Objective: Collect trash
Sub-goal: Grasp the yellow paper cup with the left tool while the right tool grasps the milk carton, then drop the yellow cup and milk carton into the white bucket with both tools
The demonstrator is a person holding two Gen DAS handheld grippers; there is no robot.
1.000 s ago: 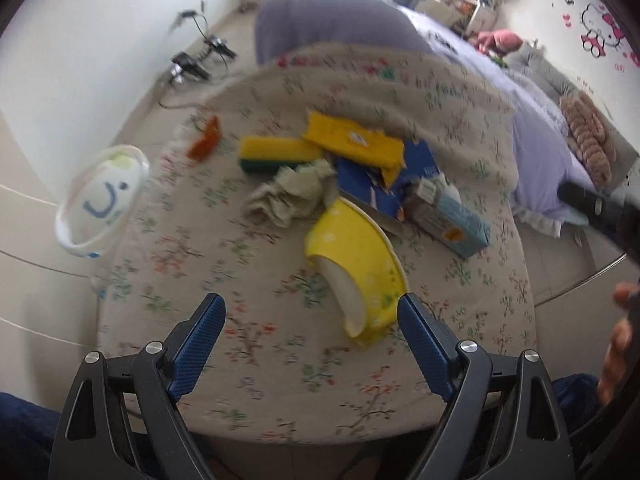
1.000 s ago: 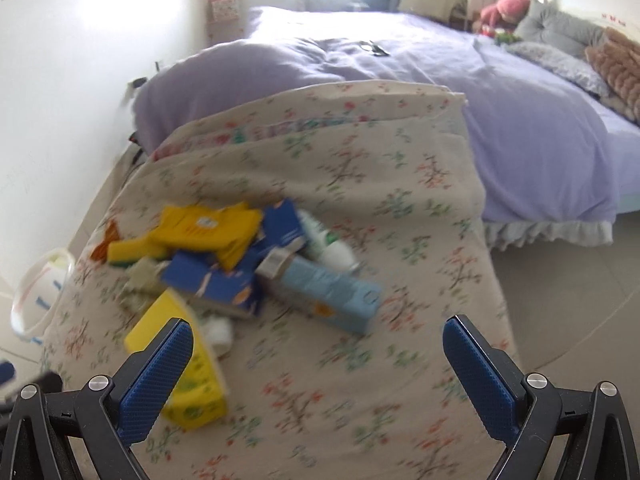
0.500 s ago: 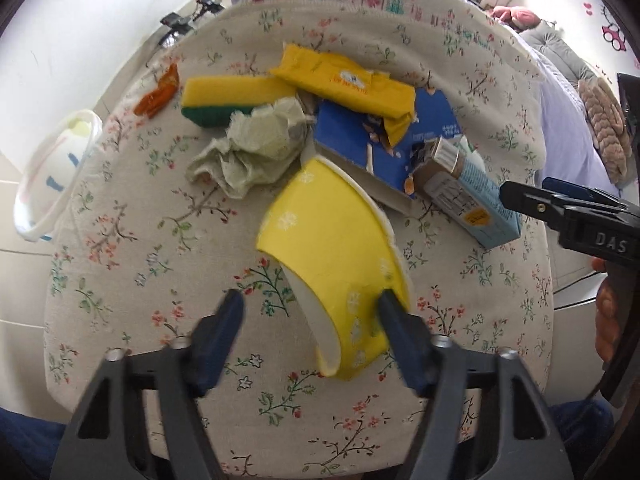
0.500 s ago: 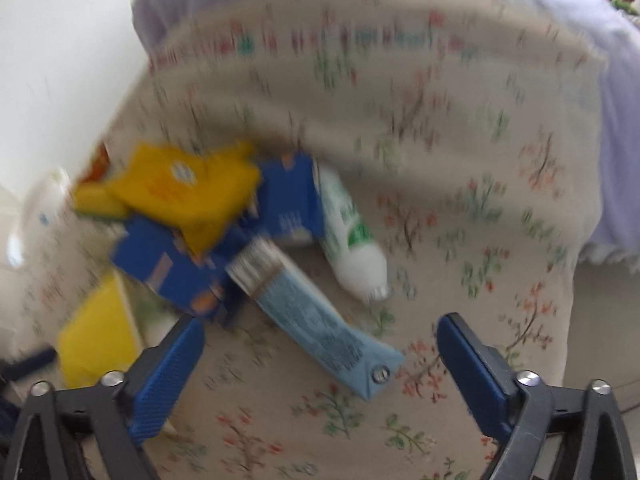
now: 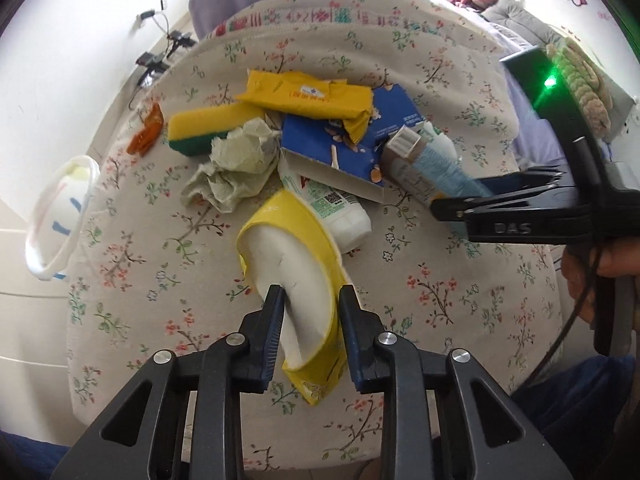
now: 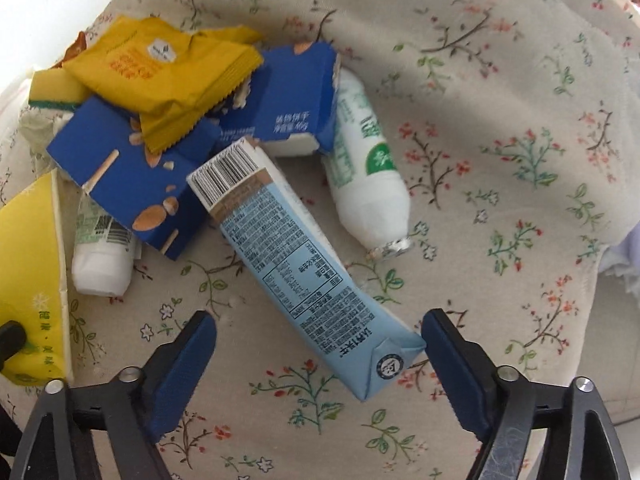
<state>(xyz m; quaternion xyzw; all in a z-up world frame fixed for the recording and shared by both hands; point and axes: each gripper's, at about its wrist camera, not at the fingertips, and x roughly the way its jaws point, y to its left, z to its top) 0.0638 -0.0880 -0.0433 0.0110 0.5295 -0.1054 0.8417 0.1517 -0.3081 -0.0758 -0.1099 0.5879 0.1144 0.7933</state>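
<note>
The yellow paper bowl (image 5: 296,280) is lying on its side on the floral cloth (image 5: 460,300), and the left tongs (image 5: 310,312) are closing on its wall, one pad inside and one outside, both pressing on it. Just beyond their tips, a white bottle (image 5: 340,216) is resting under a torn blue box (image 5: 344,148), with crumpled paper (image 5: 236,164) and a yellow sponge (image 5: 204,128) farther out to the left. The right tongs (image 6: 320,344) are closing but still wide, straddling the near end of a light blue carton (image 6: 304,264) without touching it. A second white bottle (image 6: 368,172) is lying just beyond the carton, and a yellow wrapper (image 6: 160,76) is topping the pile.
</note>
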